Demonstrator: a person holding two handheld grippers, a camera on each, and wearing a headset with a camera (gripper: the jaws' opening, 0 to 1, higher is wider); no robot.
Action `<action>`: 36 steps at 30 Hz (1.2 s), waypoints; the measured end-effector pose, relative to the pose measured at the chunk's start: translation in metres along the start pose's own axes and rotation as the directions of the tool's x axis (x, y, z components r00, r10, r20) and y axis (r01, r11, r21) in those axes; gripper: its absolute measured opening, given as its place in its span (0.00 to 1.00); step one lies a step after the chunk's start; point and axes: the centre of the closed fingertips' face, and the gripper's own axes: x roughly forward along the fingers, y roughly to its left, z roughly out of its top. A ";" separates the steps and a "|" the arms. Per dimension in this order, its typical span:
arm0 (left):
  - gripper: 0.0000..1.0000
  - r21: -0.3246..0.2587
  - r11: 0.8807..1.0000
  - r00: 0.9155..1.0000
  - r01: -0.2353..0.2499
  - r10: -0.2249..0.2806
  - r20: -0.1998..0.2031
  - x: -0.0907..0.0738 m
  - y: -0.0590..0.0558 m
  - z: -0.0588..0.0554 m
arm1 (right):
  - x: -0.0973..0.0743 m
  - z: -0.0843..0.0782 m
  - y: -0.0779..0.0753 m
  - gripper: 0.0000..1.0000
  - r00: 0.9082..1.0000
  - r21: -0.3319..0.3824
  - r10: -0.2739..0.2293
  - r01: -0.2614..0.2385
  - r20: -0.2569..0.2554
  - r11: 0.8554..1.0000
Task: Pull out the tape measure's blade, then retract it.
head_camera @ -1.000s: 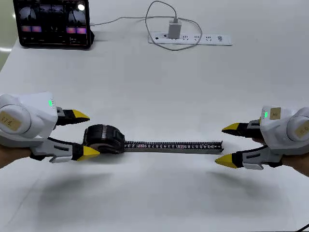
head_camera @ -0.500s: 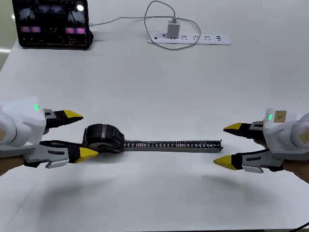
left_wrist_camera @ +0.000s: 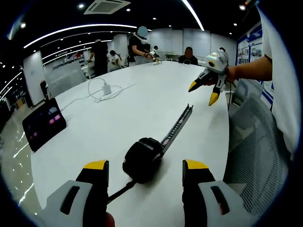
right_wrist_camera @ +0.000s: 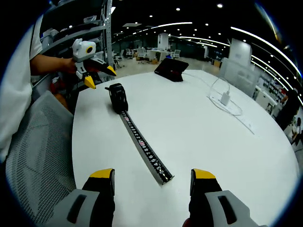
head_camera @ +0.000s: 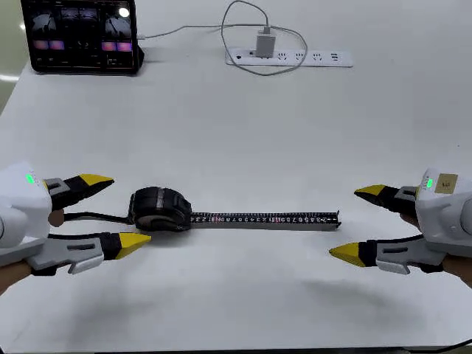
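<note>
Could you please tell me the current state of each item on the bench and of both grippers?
Black round tape measure case: lying on the white table, ungripped.
Its dark marked blade: pulled out, flat on the table.
Left gripper: open, holding nothing.
Right gripper: open, clear of the blade tip.
Black tablet: screen lit.
White charger: plugged into the white power strip.

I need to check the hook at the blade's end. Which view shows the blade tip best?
The right gripper view: the blade tip lies close, in front of the right tongs. The head view shows it small, side-on; the left gripper view shows it far beyond the case.
</note>
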 end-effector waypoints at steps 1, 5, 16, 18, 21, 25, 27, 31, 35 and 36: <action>0.60 -0.001 1.000 1.000 -0.011 0.011 0.005 -0.001 0.001 0.000 | -0.001 0.000 0.001 0.64 1.000 0.004 -0.003 0.003 0.003 1.000; 0.64 -0.024 0.999 0.999 -0.027 0.028 0.021 -0.007 -0.001 0.000 | -0.007 -0.001 0.002 0.68 1.000 0.016 -0.024 0.024 0.010 1.000; 0.76 -0.079 0.996 0.999 -0.034 0.036 0.015 -0.023 -0.014 -0.013 | -0.018 0.002 0.012 0.78 0.998 0.059 -0.037 0.034 0.047 0.998; 0.77 -0.077 0.996 0.998 -0.054 0.056 0.027 -0.027 -0.013 -0.013 | -0.019 0.001 0.014 0.79 0.998 0.065 -0.039 0.036 0.049 0.997; 0.77 -0.105 0.993 0.997 -0.062 0.067 0.040 -0.030 -0.016 -0.012 | -0.021 0.000 0.017 0.79 0.997 0.070 -0.045 0.041 0.056 0.997; 0.77 -0.120 0.991 0.997 -0.066 0.071 0.041 -0.034 -0.023 -0.015 | -0.024 -0.003 0.020 0.78 0.996 0.076 -0.056 0.051 0.064 0.996; 0.77 -0.138 0.988 0.996 -0.071 0.078 0.045 -0.036 -0.023 -0.016 | -0.025 -0.005 0.022 0.78 0.996 0.083 -0.054 0.048 0.066 0.995; 0.77 -0.154 0.984 0.995 -0.086 0.094 0.045 -0.040 -0.024 -0.020 | -0.026 -0.010 0.024 0.79 0.995 0.101 -0.072 0.064 0.074 0.993; 0.78 -0.183 0.977 0.991 -0.108 0.120 0.055 -0.041 -0.023 -0.021 | -0.027 -0.014 0.025 0.80 0.991 0.115 -0.097 0.086 0.091 0.990; 0.79 -0.189 0.976 0.991 -0.111 0.123 0.054 -0.041 -0.023 -0.022 | -0.026 -0.015 0.025 0.80 0.991 0.120 -0.098 0.087 0.094 0.989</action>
